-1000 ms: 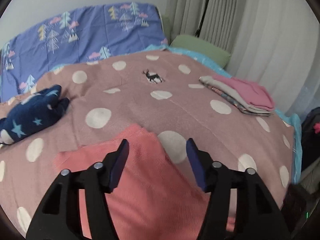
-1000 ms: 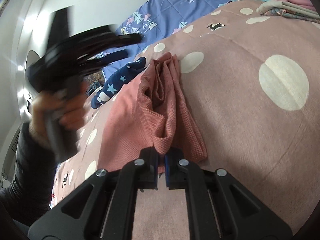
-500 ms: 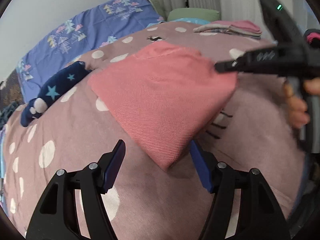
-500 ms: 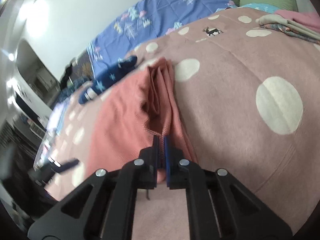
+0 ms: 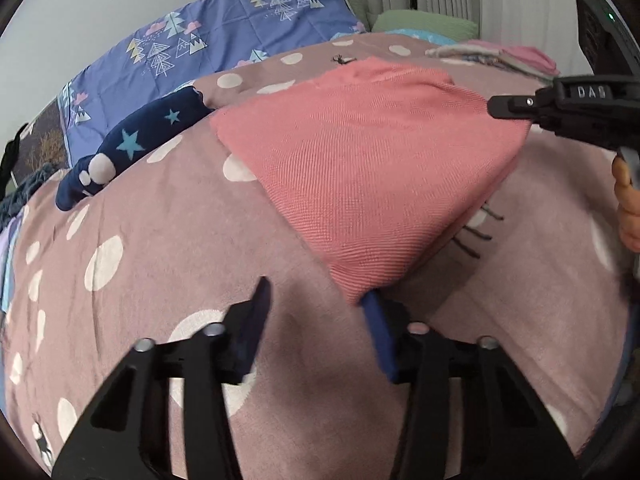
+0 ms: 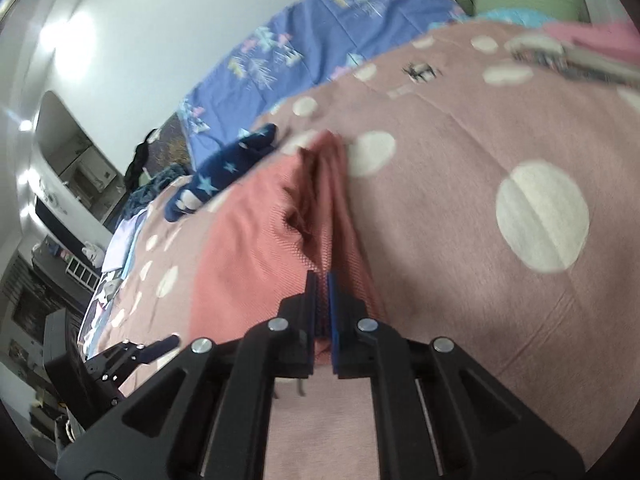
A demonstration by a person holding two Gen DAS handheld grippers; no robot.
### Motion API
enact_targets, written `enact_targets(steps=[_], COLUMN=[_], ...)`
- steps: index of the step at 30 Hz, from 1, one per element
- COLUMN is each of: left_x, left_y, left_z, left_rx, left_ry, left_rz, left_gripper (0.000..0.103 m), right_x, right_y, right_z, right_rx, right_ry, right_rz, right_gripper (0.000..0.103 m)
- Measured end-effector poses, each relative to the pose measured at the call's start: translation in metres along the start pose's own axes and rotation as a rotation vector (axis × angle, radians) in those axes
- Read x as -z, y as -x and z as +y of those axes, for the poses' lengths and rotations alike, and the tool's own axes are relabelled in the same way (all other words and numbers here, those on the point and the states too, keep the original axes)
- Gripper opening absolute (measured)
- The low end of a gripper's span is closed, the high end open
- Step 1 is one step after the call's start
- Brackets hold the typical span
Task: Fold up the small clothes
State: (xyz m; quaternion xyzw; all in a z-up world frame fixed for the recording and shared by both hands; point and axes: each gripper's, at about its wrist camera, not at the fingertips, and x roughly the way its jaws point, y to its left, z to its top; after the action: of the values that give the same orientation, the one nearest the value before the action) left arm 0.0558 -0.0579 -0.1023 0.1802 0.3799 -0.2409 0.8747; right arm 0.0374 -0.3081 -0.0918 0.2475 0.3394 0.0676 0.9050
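Observation:
A coral knit garment (image 5: 360,160) lies spread on the pink dotted blanket (image 5: 160,240). My left gripper (image 5: 316,300) is low at the garment's near corner. Its jaws are closing; the corner tip rests against the right finger (image 5: 376,328), and the left finger (image 5: 256,312) stands clear over bare blanket. My right gripper (image 6: 322,280) is shut on the bunched edge of the coral garment (image 6: 248,248). In the left wrist view the right gripper (image 5: 504,106) pinches the garment's far right corner. The left gripper (image 6: 160,346) shows low at the left in the right wrist view.
A navy garment with stars (image 5: 132,148) lies left of the coral one. A stack of folded clothes (image 5: 500,54) sits at the far right of the bed. Behind are a blue tree-print quilt (image 5: 220,44), a green pillow (image 5: 424,24) and curtains. A person's fingers (image 5: 628,200) show at the right edge.
My left gripper has swung from above the garment's middle down to its near corner, and its jaws have narrowed. The right gripper stays shut on the garment's edge.

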Motion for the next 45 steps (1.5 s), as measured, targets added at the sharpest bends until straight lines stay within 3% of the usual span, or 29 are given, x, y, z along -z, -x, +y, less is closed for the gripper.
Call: enact_targets(steps=[1,3,5,8,10,13,16,18,20,23,26,27,30,32,35,37,38,39,43,45], left_x=[0.001,0.005,0.013,0.016,0.013,0.004,-0.011,-0.015,-0.01,-0.008,-0.007,-0.006,-0.006,-0.006,-0.005,-0.006,-0.005,-0.005,-0.004,-0.004], left_y=[0.001,-0.004,-0.01,-0.002,0.011,0.036,0.038,0.017,-0.018,-0.024,-0.024,-0.024,-0.026,-0.025,-0.025,-0.025,-0.025,-0.025,-0.025,-0.026], left_z=[-0.002,-0.008,-0.011,-0.006,0.0,0.001,-0.002,-0.008,-0.013,-0.013,-0.012,-0.011,-0.015,-0.013,-0.011,-0.011,-0.011,-0.012,-0.01,-0.009], left_rx=[0.013,0.031,0.028,0.049,0.08,0.164,0.213,0.188,0.161,0.166,0.188,0.192,0.188,0.188,0.197,0.193,0.19,0.186,0.193,0.207], left_ry=[-0.001,-0.024,-0.03,-0.001,0.01,0.012,0.044,0.047,0.053,0.064,0.081,0.082,0.071,0.075,0.098,0.099,0.096,0.092,0.096,0.106], left_rz=[0.001,0.027,0.057,0.054,0.038,-0.043,-0.113,-0.09,0.002,-0.009,-0.003,-0.001,0.004,0.006,0.007,0.005,0.004,0.003,0.0,0.001], left_gripper=[0.026,0.015,0.01,0.004,0.004,0.004,0.004,0.007,0.014,0.015,0.017,0.017,0.018,0.019,0.019,0.019,0.019,0.019,0.019,0.019], right_x=[0.0,0.005,0.014,0.012,0.008,-0.002,-0.006,-0.002,0.004,0.006,-0.013,-0.02,-0.055,-0.081,-0.111,-0.12,-0.123,-0.125,-0.131,-0.126], right_y=[0.002,-0.011,-0.03,-0.021,-0.013,0.002,-0.002,-0.018,-0.043,-0.042,-0.029,-0.028,-0.032,-0.052,-0.097,-0.127,-0.141,-0.149,-0.131,-0.135], right_z=[0.005,0.001,-0.02,-0.015,-0.008,0.005,0.016,0.017,0.005,-0.002,0.001,0.003,0.016,0.02,0.019,0.014,0.015,0.016,0.023,0.023], right_rx=[0.028,0.107,0.119,0.118,0.136,0.09,0.008,0.036,0.141,0.119,0.078,0.07,0.055,0.037,0.061,0.055,0.055,0.064,-0.013,0.026], right_ry=[0.03,0.046,-0.036,-0.011,0.021,0.088,0.125,0.13,0.115,0.107,0.102,0.104,0.142,0.175,0.165,0.147,0.152,0.163,0.176,0.243], right_rz=[-0.002,0.044,0.127,0.109,0.079,0.015,0.029,0.086,0.174,0.184,0.169,0.151,0.105,0.111,0.175,0.214,0.223,0.216,0.069,0.037], right_gripper=[0.005,0.005,0.005,0.008,0.019,0.019,0.019,0.019,0.008,0.004,0.016,0.026,0.033,0.04,0.041,0.035,0.024,0.004,0.004,0.005])
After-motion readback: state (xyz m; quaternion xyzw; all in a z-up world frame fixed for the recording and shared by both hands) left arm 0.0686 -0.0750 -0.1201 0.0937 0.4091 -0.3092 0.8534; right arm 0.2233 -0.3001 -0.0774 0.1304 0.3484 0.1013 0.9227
